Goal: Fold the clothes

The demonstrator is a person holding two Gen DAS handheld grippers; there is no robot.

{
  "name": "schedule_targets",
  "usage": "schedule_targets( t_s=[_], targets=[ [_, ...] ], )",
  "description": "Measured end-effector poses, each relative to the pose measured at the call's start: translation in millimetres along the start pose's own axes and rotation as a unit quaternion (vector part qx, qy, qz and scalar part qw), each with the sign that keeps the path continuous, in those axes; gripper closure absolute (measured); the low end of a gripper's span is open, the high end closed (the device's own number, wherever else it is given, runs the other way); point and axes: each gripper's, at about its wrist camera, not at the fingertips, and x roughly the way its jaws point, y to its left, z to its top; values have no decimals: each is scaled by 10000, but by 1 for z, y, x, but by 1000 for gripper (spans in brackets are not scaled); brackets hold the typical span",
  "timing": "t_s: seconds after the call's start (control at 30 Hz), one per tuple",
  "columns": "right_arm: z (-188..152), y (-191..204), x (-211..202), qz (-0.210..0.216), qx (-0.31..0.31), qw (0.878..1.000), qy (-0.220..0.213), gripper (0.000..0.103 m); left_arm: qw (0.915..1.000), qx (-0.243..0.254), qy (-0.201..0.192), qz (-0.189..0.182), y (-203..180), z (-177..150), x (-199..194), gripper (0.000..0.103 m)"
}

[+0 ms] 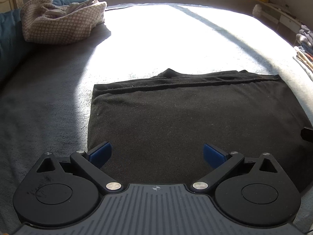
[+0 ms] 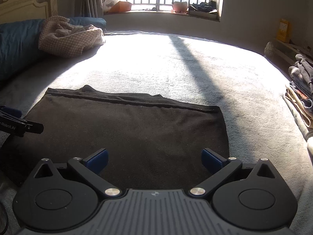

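Black garment (image 1: 176,113) lies flat on the bed (image 1: 146,39), folded into a rough rectangle, a hem seam running along its far edge. Left hand-held gripper (image 1: 157,154) hangs over the garment's near left part, blue pads (image 1: 100,153) spread wide, grasping nothing. Right hand-held gripper (image 2: 154,157) hangs over the near right part, also spread and empty. Checked blanket (image 1: 62,23) bunched at the far left by a blue pillow (image 2: 17,43). Stack of clothes (image 2: 301,90) at the right edge. Strong sunlight across the bed.
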Motion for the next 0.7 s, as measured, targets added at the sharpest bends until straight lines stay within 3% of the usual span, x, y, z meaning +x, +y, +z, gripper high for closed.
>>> schedule_targets(
  t_s=[0.2, 0.33, 0.47, 0.7],
  targets=[
    [-5, -3, 12, 227, 250, 9992, 205, 5, 9997, 139, 169, 49, -9, -6, 7, 3],
    [-9, -2, 17, 319, 192, 9989, 276, 23, 9994, 149, 298, 95, -13, -8, 13, 3],
    [-12, -5, 22, 347, 187, 9986, 343, 33, 9990, 127, 413, 145, -14, -7, 18, 3],
    [-12, -15, 33, 156, 432, 9977, 493, 45, 9981, 97, 574, 181, -14, -10, 26, 3]
  ],
)
